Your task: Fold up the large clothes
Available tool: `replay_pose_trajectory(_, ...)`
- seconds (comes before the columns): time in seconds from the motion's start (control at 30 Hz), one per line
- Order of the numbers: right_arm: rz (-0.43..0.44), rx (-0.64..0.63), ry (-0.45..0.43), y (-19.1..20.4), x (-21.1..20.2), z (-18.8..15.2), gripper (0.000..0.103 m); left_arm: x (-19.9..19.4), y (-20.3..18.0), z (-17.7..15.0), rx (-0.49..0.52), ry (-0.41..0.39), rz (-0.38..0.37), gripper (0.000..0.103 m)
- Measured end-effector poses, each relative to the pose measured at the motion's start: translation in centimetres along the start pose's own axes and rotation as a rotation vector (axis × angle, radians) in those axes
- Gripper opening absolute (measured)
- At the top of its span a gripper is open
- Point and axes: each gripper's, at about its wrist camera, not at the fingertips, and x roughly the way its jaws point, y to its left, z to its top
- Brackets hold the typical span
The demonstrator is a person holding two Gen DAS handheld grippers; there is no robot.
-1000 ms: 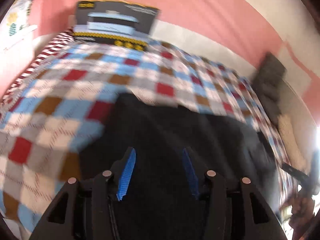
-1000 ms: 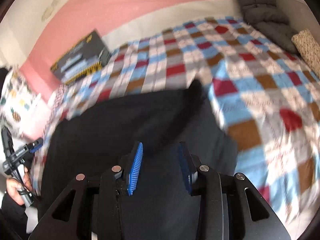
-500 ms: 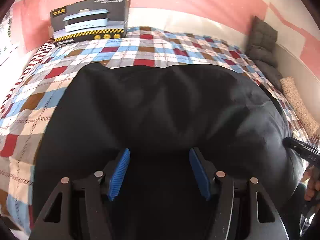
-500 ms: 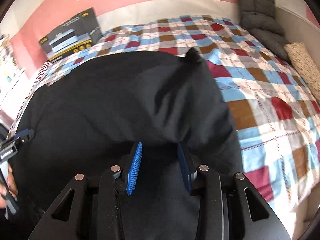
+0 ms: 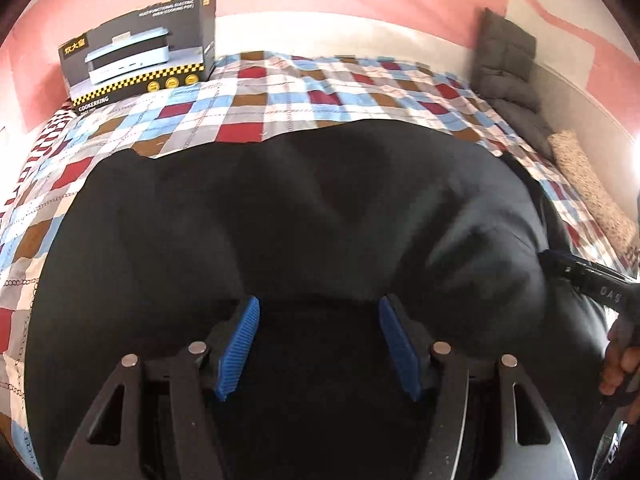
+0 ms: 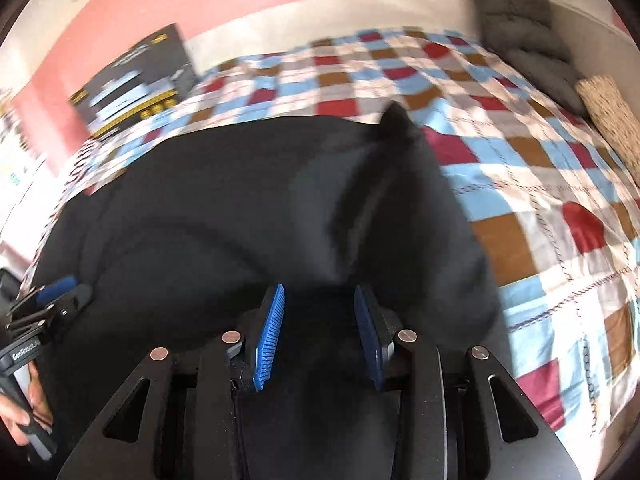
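1. Two grippers work here. The left gripper (image 5: 319, 342) has its blue pads wide apart; black cloth lies between them, but I cannot tell if it is held.
2. The right gripper (image 6: 319, 336) is open more narrowly, also over black cloth, with no clear grip.
3. The black garment (image 5: 300, 208) is spread on the checked bedcover (image 5: 248, 100), filling the near half of the bed.
4. One corner of it (image 6: 394, 122) stands up at 12 o'clock in the right view.
5. I judge the cloth soft, limp and light; take it at the corners or the hem.
6. At 10 o'clock a cooker box (image 5: 140, 64) stands, and at 2 o'clock grey cushions (image 5: 508, 60).
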Motion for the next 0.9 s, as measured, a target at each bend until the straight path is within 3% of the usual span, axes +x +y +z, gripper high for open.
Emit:
replay_pose_trajectory(0.13,-0.004,0.030,-0.003,-1.8,0.9,0.2,0.022,0.7,0.3,0.0,-0.015,0.002,-0.007,0.066)
replay_pose_trajectory(0.2,-0.004,0.058,-0.005,-2.5,0.9,0.5,0.008,0.2,0.7,0.3,-0.017,0.005,-0.009,0.065)
replay_pose_trajectory(0.27,0.008,0.105,-0.014,-3.8,0.5,1.0,0.004,-0.4,1.7,0.8,-0.022,-0.004,0.021,0.064)
replay_pose_trajectory(0.47,-0.043,0.108,-0.039,-4.9,0.4,3.5,0.005,-0.1,8.9,2.7,-0.139,0.001,0.171,0.063)
replay_pose_trajectory(0.57,-0.083,0.124,0.025,-6.1,2.9,4.2,0.007,0.9,11.5,3.1,-0.179,0.013,0.179,0.063)
replay_pose_trajectory(0.83,-0.084,0.132,-0.018,-6.2,-0.4,5.2,0.012,-1.3,11.5,3.2,-0.172,-0.002,0.207,0.063)
replay_pose_trajectory(0.9,-0.056,0.087,-0.044,-4.7,-2.3,4.5,0.020,-2.8,10.8,2.6,-0.167,-0.024,0.194,0.063)
